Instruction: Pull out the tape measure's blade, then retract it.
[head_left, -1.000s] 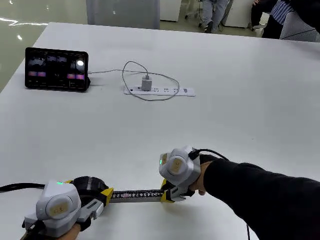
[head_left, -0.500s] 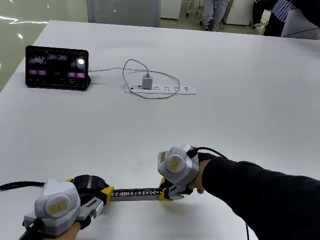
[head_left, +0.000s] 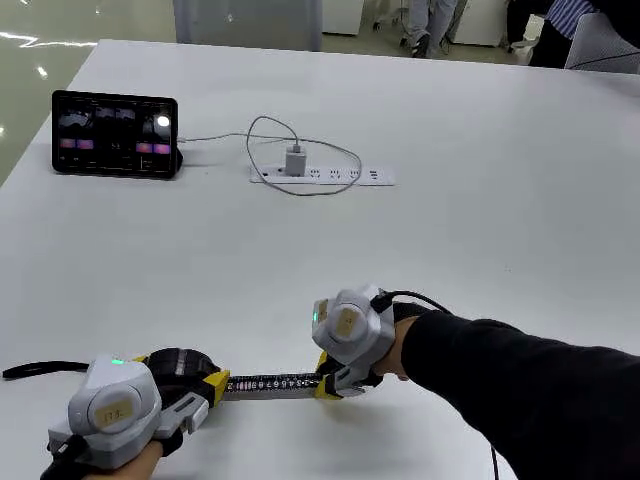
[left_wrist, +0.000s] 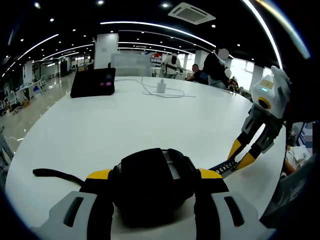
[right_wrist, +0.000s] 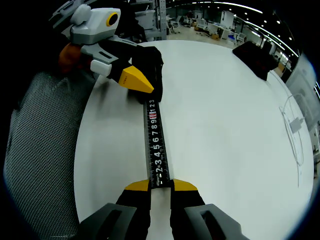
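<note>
A black tape measure case lies near the front left of the white table, and my left gripper is shut on it; the case sits between the yellow-tipped jaws. A short length of black numbered blade runs right from the case. My right gripper is shut on the blade's end, and the blade stretches away to the case. The right gripper also appears in the left gripper view, the left gripper in the right gripper view.
A dark tablet stands at the back left. A white power strip with a plugged charger and a looping cable lies at the back centre. A black cord trails left of the case. People stand beyond the far edge.
The right gripper has slid slightly left toward the case, so the exposed blade is a little shorter. The left gripper and case stay put.
</note>
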